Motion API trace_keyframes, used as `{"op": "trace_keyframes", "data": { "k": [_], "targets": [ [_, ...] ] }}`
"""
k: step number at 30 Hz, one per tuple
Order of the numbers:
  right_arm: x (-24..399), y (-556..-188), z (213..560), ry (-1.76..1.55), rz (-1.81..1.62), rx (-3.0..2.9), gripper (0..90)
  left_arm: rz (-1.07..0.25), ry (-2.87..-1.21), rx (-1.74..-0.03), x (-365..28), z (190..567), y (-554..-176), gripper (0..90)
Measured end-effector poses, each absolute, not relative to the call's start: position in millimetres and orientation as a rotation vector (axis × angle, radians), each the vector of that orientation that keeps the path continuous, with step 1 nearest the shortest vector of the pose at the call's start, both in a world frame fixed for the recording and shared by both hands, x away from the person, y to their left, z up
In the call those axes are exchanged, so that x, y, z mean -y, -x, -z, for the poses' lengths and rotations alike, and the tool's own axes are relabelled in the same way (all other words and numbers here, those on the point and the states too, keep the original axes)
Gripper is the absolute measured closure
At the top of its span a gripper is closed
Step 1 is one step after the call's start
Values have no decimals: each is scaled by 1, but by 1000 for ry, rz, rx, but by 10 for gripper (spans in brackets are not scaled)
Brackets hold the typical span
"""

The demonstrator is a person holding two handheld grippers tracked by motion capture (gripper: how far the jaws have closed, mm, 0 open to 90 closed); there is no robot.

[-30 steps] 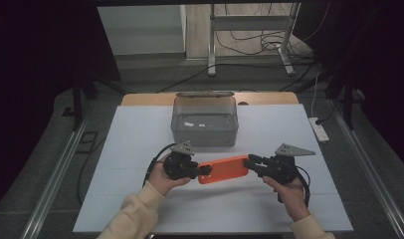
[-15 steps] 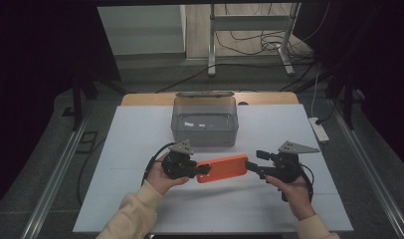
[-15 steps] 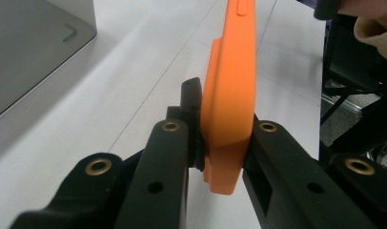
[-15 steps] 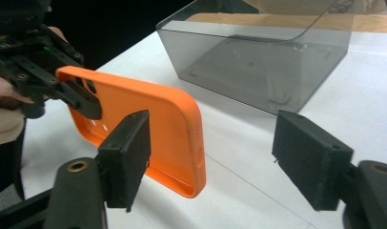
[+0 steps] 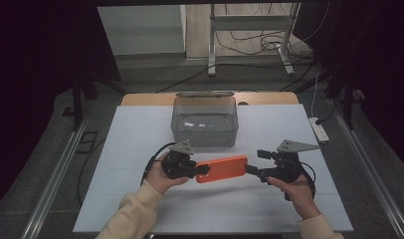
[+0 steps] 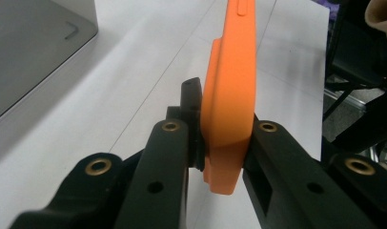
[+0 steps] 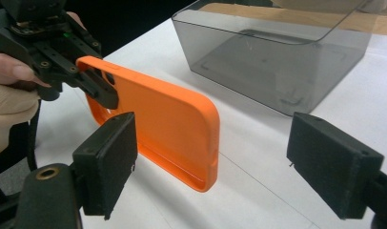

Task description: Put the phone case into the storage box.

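The white desk (image 5: 140,149) carries a smoky clear bin (image 5: 205,122) near its far edge. Nearer the front edge, the orange phone case (image 5: 222,168) hangs above the surface, clamped at one end by the left gripper (image 5: 192,169). The right gripper (image 5: 253,162), its jaws just opened wide, grips nothing. The handover looks done; placing the case, likely into the bin, remains.

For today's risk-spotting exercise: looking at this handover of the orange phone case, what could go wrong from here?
1. The left gripper alone holds the orange case, pinched at one end; it could pivot or slip.
2. The right gripper has just been opening, its jaws apart and pressing nothing; it could knock the case's free end.
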State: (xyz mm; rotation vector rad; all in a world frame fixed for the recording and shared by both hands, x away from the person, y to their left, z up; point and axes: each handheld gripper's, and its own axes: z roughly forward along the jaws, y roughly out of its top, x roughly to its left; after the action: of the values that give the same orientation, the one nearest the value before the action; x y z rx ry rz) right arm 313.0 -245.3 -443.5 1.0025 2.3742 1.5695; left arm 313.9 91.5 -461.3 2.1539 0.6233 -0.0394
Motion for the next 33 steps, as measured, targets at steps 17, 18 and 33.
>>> {"op": "trace_keyframes", "data": {
  "k": [17,18,33],
  "targets": [
    [237,-309,437,-920,-1557,-2426,182,52,-2164,-608,-89,462,-314,824],
    [237,-309,437,-918,-1555,-2429,183,53,-2164,-608,-89,463,-314,824],
    [228,-309,436,-892,-1526,-2453,187,41,-2172,-606,-88,462,-313,824]
  ]
}}
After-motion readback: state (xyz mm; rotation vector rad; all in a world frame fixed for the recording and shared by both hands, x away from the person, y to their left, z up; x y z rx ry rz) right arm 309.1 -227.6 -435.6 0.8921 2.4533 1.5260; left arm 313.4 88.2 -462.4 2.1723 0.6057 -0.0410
